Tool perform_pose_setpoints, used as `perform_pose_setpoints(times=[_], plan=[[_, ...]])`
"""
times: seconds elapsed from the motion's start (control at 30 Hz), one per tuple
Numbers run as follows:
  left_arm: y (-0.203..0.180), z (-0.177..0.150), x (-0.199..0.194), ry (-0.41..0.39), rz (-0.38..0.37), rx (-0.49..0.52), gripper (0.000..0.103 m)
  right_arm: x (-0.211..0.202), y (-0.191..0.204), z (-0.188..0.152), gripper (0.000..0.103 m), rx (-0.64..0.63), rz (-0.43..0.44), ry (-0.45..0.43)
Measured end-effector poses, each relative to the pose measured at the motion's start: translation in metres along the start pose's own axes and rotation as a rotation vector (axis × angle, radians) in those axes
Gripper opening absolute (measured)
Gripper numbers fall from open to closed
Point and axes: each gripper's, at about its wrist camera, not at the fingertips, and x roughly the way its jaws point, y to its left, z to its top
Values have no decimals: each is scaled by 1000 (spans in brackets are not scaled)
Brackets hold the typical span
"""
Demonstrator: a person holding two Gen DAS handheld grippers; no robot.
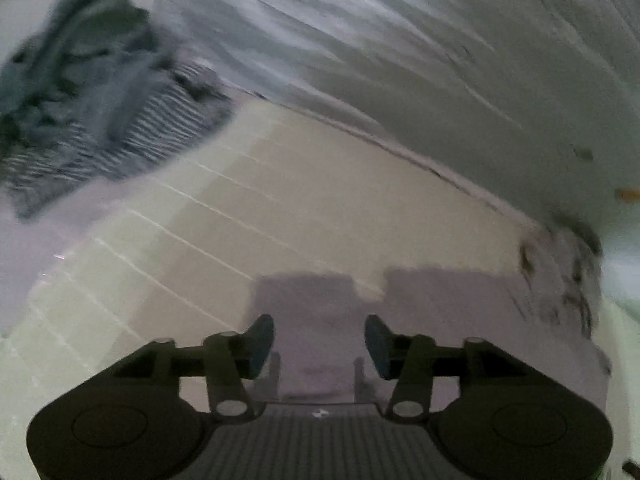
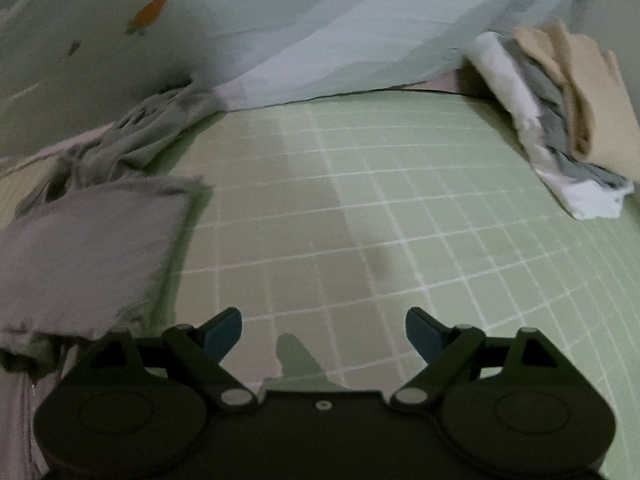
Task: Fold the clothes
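Observation:
In the left wrist view my left gripper [image 1: 319, 346] is open and holds nothing, just above a flat lilac garment [image 1: 460, 300] on the green grid mat [image 1: 280, 200]. A heap of dark and striped clothes [image 1: 92, 100] lies far left. In the right wrist view my right gripper [image 2: 323, 334] is open and empty over the bare mat [image 2: 380, 208]. A folded lilac garment [image 2: 88, 248] lies to its left, with a crumpled grey garment [image 2: 136, 136] behind it. A stack of white, grey and beige folded clothes [image 2: 560, 120] sits at the far right.
A pale curtain [image 1: 400, 40] hangs along the back edge of the mat; it shows as a curtain [image 2: 320, 32] in the right wrist view too. An orange mark [image 2: 150, 12] is on the wall at upper left.

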Motion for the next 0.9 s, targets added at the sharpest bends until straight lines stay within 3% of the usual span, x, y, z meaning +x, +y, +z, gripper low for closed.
perform_pose_setpoints(times=[0.2, 0.27, 0.37, 0.4, 0.5, 0.63, 0.77, 0.9], plan=[[-17, -16, 33, 75, 11, 62, 64, 5, 19, 9, 92, -33, 24, 19], [-16, -18, 38, 61, 11, 72, 69, 5, 21, 10, 92, -35, 22, 20], [-15, -19, 38, 42, 32, 88, 68, 5, 21, 10, 93, -39, 12, 21], [-15, -19, 38, 38, 46, 93, 63, 6, 22, 10, 93, -38, 9, 24], [-14, -18, 38, 24, 88, 106, 21, 8, 22, 9, 93, -36, 6, 34], [-2, -12, 34, 35, 47, 32, 9, 8, 21, 8, 93, -41, 11, 34], [6, -5, 22, 28, -14, -61, 8, 7, 19, 7, 93, -30, 21, 21], [-9, 2, -7, -15, -106, -109, 8, 5, 16, 7, 93, -14, 31, 6]])
